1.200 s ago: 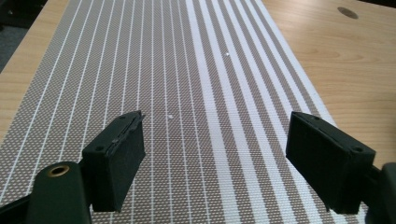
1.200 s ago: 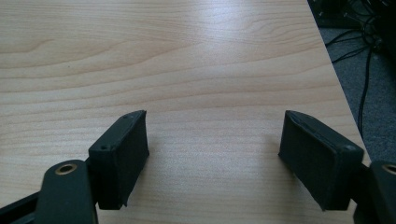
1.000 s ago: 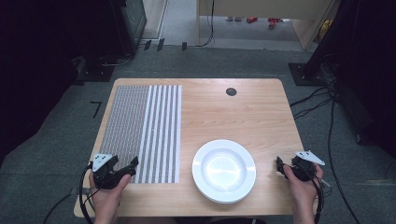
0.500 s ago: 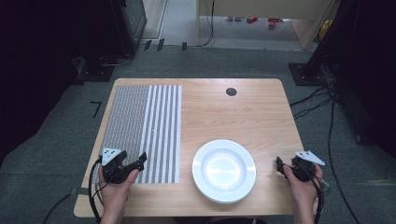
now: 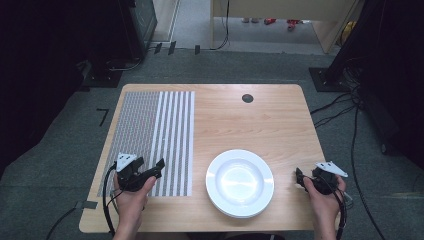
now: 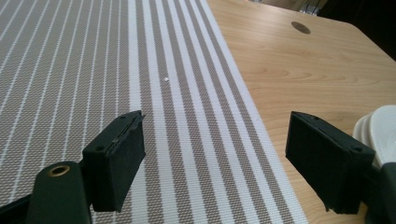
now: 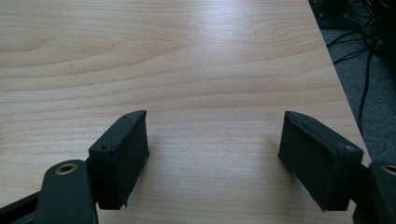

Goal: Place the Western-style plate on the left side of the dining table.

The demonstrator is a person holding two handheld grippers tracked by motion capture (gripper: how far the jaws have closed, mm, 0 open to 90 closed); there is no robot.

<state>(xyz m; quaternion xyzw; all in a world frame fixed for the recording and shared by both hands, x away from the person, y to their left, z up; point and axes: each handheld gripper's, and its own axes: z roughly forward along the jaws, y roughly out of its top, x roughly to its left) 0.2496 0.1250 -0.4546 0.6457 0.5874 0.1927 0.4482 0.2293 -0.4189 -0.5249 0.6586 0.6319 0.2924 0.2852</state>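
A wooden table (image 5: 260, 125) stood on a grey carpeted floor, seen from above. A striped grey and white placemat (image 5: 155, 135) lay flat along the table's left side. A white plate (image 5: 240, 182) sat near the front edge, right of the placemat and just apart from it. A person's forearms came in from the bottom. The left gripper (image 5: 156, 167) hovered over the front part of the placemat, its jaws spread wide with nothing between them, pointing toward the plate. From the left gripper view, the plate's rim (image 6: 380, 128) appeared just beyond the right jaw. The right gripper (image 5: 299, 176) was near the table's right front corner, right of the plate, jaws likewise spread and empty above bare wood.
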